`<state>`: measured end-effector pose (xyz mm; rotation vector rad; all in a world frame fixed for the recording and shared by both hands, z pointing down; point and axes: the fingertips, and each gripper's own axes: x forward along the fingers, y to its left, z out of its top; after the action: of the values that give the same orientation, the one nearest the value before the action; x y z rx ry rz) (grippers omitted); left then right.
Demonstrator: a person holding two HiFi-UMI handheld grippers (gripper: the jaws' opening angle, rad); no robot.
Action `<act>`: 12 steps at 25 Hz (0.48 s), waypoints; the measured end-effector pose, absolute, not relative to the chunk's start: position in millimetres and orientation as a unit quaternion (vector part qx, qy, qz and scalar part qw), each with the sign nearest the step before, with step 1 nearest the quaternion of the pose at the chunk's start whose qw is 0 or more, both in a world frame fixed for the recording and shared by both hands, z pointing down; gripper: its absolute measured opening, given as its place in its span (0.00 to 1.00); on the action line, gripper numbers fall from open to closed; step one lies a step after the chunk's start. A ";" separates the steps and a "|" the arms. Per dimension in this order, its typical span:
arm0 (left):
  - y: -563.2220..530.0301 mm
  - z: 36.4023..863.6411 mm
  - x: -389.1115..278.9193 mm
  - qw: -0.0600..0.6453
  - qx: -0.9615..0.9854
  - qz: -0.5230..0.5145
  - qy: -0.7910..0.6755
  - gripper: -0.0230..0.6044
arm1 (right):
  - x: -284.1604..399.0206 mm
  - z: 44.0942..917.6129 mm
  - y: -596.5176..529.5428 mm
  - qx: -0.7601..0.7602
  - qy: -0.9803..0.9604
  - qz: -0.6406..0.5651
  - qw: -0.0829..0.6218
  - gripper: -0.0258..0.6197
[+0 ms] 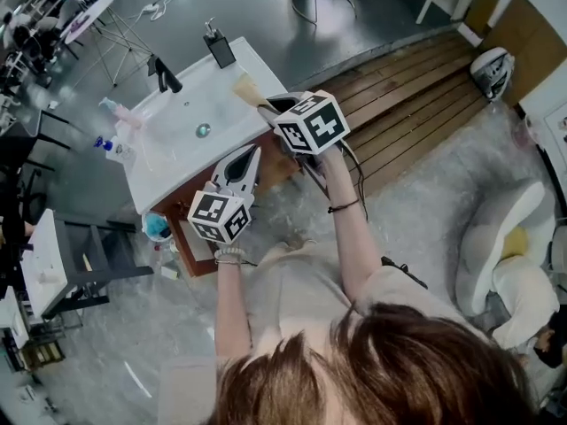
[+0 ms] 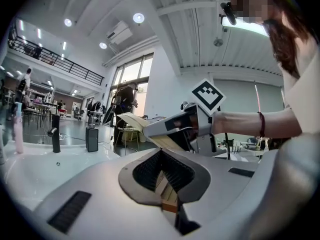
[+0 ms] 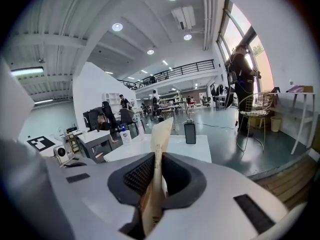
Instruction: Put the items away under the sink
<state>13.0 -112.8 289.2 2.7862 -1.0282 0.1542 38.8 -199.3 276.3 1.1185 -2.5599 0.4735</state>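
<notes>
Wooden decking (image 1: pixel 416 104) beside glossy grey floor (image 1: pixel 292 25)

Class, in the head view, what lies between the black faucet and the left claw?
The white sink's bowl with its round drain, otherwise bare; the head view shows it between the faucet and the left claw.

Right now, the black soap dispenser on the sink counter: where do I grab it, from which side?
I'd grip the black soap dispenser by its flat-sided body, below the pump. It stands upright at the counter edge, so come in level from the side; the pump blocks the top. The left gripper and right gripper are both shut on the beige packet; free one first.
</notes>
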 end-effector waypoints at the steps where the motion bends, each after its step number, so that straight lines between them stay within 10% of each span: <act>1: -110.5 287.5 13.1 0.081 0.934 0.051 -0.343 0.04 | 39.8 271.5 -198.3 0.393 -0.893 0.162 0.150 0.12; 12: -71.9 289.8 -11.3 0.098 0.931 0.040 -0.350 0.04 | 22.7 273.0 -157.8 0.408 -0.884 0.162 0.159 0.12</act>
<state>-11.3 -71.9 289.8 2.7553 -1.0361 0.1184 22.7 -157.8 273.0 1.1654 -2.5286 0.4642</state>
